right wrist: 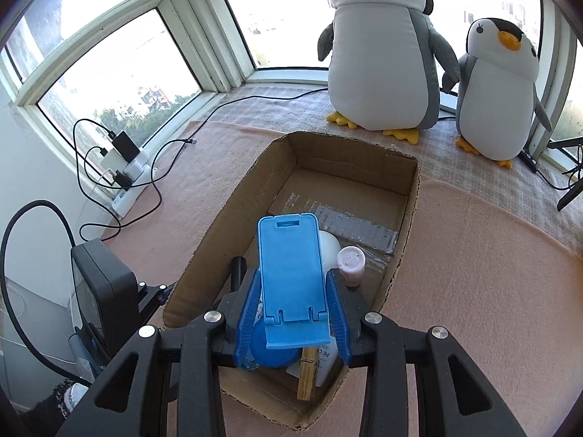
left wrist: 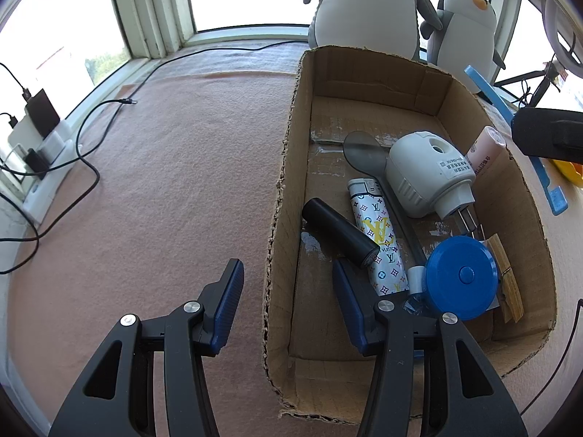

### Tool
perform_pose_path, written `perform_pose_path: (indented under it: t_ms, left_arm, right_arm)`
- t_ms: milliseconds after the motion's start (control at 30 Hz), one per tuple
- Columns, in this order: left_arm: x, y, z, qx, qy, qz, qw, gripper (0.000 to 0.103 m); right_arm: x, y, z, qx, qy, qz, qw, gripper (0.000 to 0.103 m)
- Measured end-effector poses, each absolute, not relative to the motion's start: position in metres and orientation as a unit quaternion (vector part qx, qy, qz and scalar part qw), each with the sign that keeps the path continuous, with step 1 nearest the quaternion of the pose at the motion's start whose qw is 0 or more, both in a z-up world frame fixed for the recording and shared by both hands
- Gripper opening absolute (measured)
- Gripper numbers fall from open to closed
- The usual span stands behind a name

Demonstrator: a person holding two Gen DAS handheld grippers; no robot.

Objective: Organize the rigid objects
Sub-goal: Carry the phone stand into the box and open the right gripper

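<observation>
On the left, the left claw (left wrist: 287,271) is spread and holds nothing, one finger outside and one inside the left wall of the cardboard box (left wrist: 364,73). The box is corrugated with ragged torn edges and sits on a fuzzy pink blanket (left wrist: 182,182).

Inside, from left to right, lie a matte black cylinder (left wrist: 339,233), a glossy patterned lighter (left wrist: 379,240), a metal spoon (left wrist: 362,153), a white plug-in device (left wrist: 419,174), a blue round tape measure (left wrist: 461,278) and a wooden clothespin (left wrist: 508,284).

Above the box's near end, the right claw (right wrist: 293,280) pinches a blue plastic phone stand (right wrist: 289,262) by its long side edges. It looks light, stiff and smooth, so it may slip. The hinged foot could fold, so the flat edges seem the safest hold.
</observation>
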State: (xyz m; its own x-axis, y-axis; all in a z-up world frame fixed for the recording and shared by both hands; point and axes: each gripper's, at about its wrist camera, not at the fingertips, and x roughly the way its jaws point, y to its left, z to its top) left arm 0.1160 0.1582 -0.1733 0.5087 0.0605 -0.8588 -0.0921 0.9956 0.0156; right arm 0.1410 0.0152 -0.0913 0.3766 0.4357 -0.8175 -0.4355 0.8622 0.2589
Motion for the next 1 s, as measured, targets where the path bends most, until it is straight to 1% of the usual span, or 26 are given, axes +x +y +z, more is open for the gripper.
perform_pose_path:
  t_ms: [533, 1000]
  left_arm:
    - [0.118, 0.157, -0.174, -0.017, 0.494, 0.045, 0.868, 0.051]
    - [0.117, 0.157, -0.175, -0.017, 0.493, 0.044, 0.869, 0.051]
  right_arm:
    - [0.144, 0.034, -0.113, -0.004, 0.519, 0.272, 0.810, 0.033]
    - [0.140, 0.029, -0.116, -0.002, 0.524, 0.273, 0.807, 0.035]
